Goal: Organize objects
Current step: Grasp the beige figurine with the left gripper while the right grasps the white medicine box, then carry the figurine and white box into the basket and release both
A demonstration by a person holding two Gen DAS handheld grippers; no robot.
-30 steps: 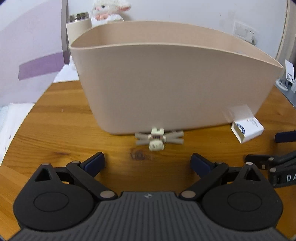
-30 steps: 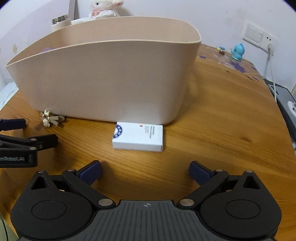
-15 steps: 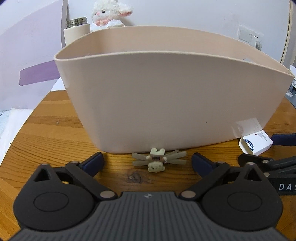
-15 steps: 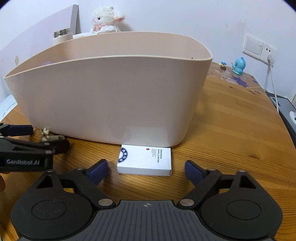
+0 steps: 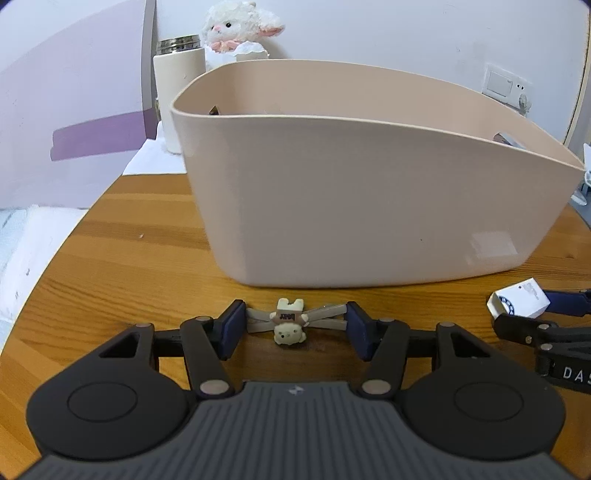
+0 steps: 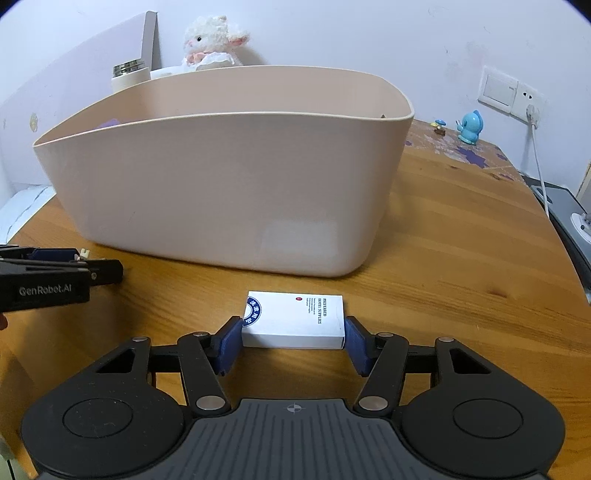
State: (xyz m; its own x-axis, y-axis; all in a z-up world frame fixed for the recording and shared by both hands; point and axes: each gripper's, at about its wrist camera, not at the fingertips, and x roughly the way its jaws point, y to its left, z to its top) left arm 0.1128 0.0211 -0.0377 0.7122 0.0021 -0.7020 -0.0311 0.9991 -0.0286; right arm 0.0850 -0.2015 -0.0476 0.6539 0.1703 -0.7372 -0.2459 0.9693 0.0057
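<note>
A beige plastic basket [image 5: 369,206] stands on the round wooden table [image 5: 129,266]; it also shows in the right wrist view [image 6: 229,184]. A small bear hair clip [image 5: 291,323] lies in front of it. My left gripper [image 5: 291,326] has its blue pads touching both ends of the clip, which rests on the table. A white box [image 6: 295,319] with a blue round mark lies flat. My right gripper [image 6: 293,338] has its pads against the box's two short ends. The box also shows at the left wrist view's right edge [image 5: 519,302].
A cream flask [image 5: 179,99] and a white plush lamb [image 5: 236,31] stand behind the basket. A blue figurine [image 6: 469,127] and wall sockets [image 6: 511,90] are at the back right, with a white cable [image 6: 539,173]. White cloth [image 5: 22,258] lies off the table's left.
Both grippers moved forward and down and closed in: the left pads now touch the hair clip's ends, the right pads now touch the white box's ends. The basket has not moved.
</note>
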